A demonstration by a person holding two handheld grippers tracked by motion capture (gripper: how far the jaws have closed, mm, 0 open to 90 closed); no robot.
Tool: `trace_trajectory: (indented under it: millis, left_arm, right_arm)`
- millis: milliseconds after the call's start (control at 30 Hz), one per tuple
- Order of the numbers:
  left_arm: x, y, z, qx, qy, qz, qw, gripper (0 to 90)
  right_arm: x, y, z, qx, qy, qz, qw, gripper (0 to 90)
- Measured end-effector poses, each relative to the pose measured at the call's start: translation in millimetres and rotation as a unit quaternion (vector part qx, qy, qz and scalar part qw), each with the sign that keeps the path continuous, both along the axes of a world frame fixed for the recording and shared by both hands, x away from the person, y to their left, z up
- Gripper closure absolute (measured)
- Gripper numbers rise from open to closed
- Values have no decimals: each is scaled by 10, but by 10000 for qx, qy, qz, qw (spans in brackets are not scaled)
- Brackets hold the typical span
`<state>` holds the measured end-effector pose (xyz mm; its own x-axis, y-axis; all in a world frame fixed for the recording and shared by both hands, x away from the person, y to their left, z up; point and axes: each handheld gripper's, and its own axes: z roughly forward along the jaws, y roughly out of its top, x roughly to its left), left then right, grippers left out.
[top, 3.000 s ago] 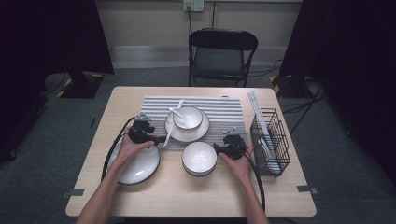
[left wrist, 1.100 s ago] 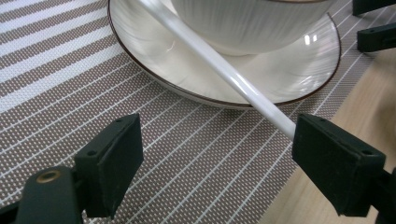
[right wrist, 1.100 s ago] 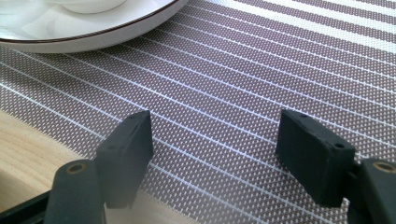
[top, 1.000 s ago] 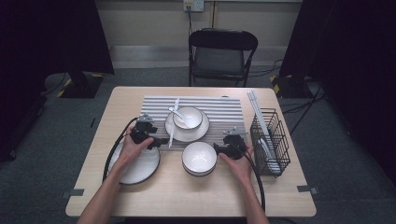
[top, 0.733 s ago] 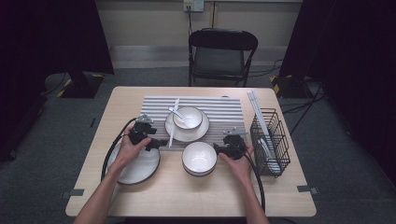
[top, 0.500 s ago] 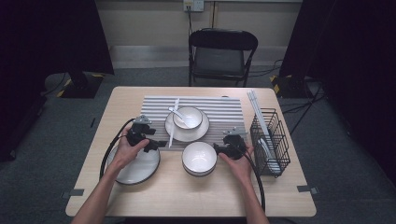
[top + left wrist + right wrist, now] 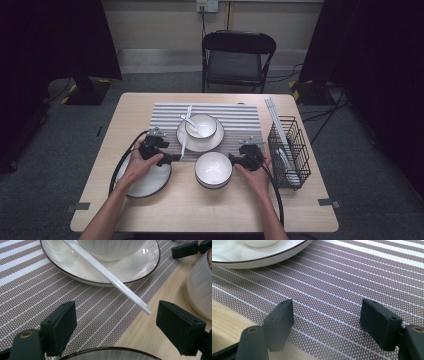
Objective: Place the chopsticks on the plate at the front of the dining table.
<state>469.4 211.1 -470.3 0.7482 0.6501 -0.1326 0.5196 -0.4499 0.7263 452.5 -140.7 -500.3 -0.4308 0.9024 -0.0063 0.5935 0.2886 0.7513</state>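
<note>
The left gripper (image 7: 172, 159) sits low over the table with its jaws spread wide and nothing between them, aimed at the near tip of a white chopstick (image 7: 110, 277) that leans on the rim of the plate (image 7: 75, 270) and runs down over the striped placemat (image 7: 30, 290) toward the bare wood. To take it cleanly I would slide forward until the tip lies between both pads, keep the jaws level with the mat, and close slowly, since a thin, glossy stick like that probably rolls or skids off the rim if nudged sideways. The right gripper (image 7: 234, 160) waits beside the empty white bowl (image 7: 213, 169), jaws also apart and holding nothing. A second plate (image 7: 150, 181) lies under the left hand. The table (image 7: 200, 212) is pale wood; a black wire rack (image 7: 290, 150) stands at its right edge, 1 folding chair (image 7: 237, 60) faces it, and dark curtains flank a grey carpeted floor.
</note>
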Motion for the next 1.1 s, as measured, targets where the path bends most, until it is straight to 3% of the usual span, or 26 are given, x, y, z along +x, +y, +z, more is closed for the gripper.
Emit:
trace_trajectory:
  millis: [133, 467, 600, 1100]
  left_arm:
    - [1, -20, -24, 53, 17, 9, 10000, 167]
    - [39, 5, -17, -121, -19, 87, 9999, 175]
    - [19, -44, -27, 21, 2, -18, 10000, 172]
    - [25, -13, -36, -23, 43, 8, 10000, 173]
  right_arm:
    - [0, 0, 0, -1, -1, -3, 10000, 267]
    - [0, 0, 0, -7, 0, -6, 10000, 267]
    - [0, 0, 1, -7, 2, -5, 10000, 267]
    - [-1, 0, 0, -6, 0, -5, 10000, 267]
